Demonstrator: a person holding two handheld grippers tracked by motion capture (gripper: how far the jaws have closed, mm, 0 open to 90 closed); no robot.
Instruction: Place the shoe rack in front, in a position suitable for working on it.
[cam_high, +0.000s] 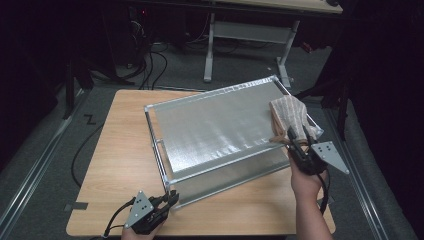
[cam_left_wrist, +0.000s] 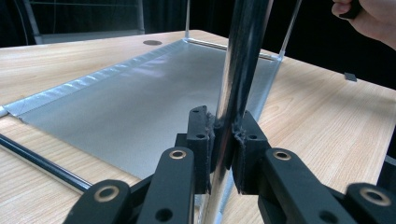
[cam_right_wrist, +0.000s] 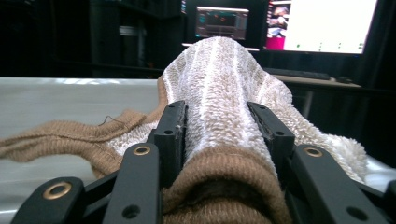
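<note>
Starting at the left of the high view, our left claw (cam_high: 172, 198) sits at about seven o'clock on the bench (cam_high: 115, 150), its jaws closed narrow around the near corner of the metal frame (cam_high: 160, 150). In the left gripper view the same claw (cam_left_wrist: 224, 149) pinches a shiny chrome tube (cam_left_wrist: 240, 60) between both pads, the tube rising steeply out of the jaws; we judge this hand is steadying the frame.

Moving right, the silver sheet (cam_high: 215, 130) stretched across the frame fills the middle of the bench, its long axis running from eight o'clock up toward two o'clock.

At the far right, around three o'clock, our right claw (cam_high: 295, 142) holds the towel (cam_high: 290, 117). In the right gripper view the claw (cam_right_wrist: 224, 135) is spread fairly wide, a thick fold of the towel (cam_right_wrist: 224, 93) bunched between the jaws, its brown hem nearest the camera and the white pile running straight ahead.

The towel lies on the frame's right end, directly ahead of the right claw toward twelve o'clock, its length in line with the jaws. The silver sheet lies to its left, toward nine o'clock. We reckon the right hand, much the nearer, would carry the towel that way while the left holds firm.
</note>
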